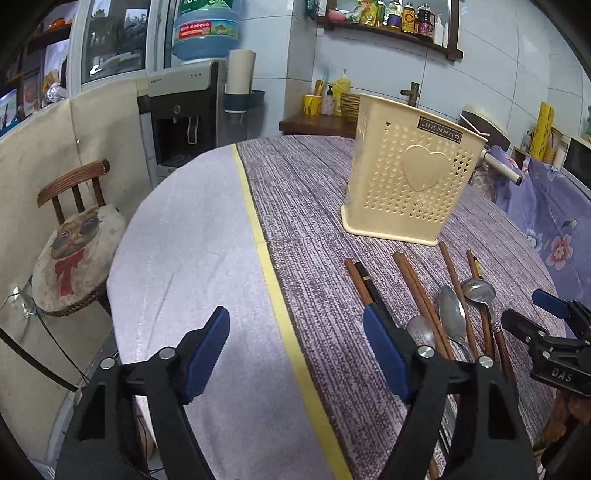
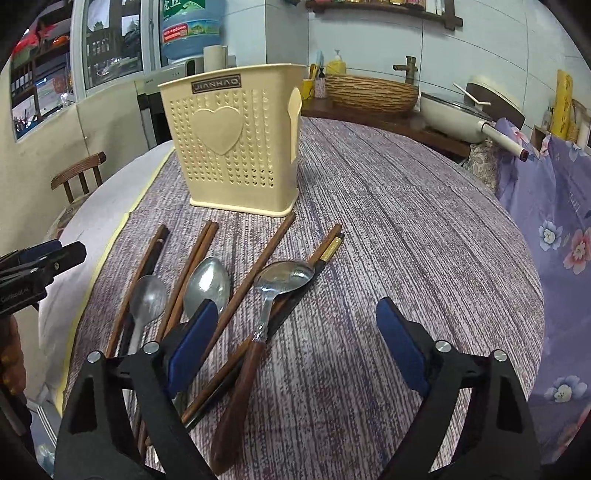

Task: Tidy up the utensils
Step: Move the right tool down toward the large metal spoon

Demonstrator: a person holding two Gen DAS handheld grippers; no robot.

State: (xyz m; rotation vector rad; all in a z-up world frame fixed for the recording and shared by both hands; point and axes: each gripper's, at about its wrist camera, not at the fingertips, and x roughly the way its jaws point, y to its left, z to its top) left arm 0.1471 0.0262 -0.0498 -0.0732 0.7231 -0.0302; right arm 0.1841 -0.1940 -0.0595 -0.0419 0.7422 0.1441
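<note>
While both the left tongs (image 1: 295,350) and right tongs (image 2: 295,347) hang apart and empty, the wooden-handled steel spoon (image 2: 258,325) lies on the tabletop (image 2: 406,229) before the cream perforated plastic holder (image 2: 232,144); stiff, light, likely slippery, best gripped by its handle

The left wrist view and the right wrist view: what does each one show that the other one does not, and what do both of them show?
Only the left wrist view shows the chair cushion with a red bow and the bottle shelf. Only the right wrist view shows the wooden handle of the right spoon and the woven basin. Both show the cream utensil holder, chopsticks, three metal spoons on the purple cloth, and both tongs open: left, right.
</note>
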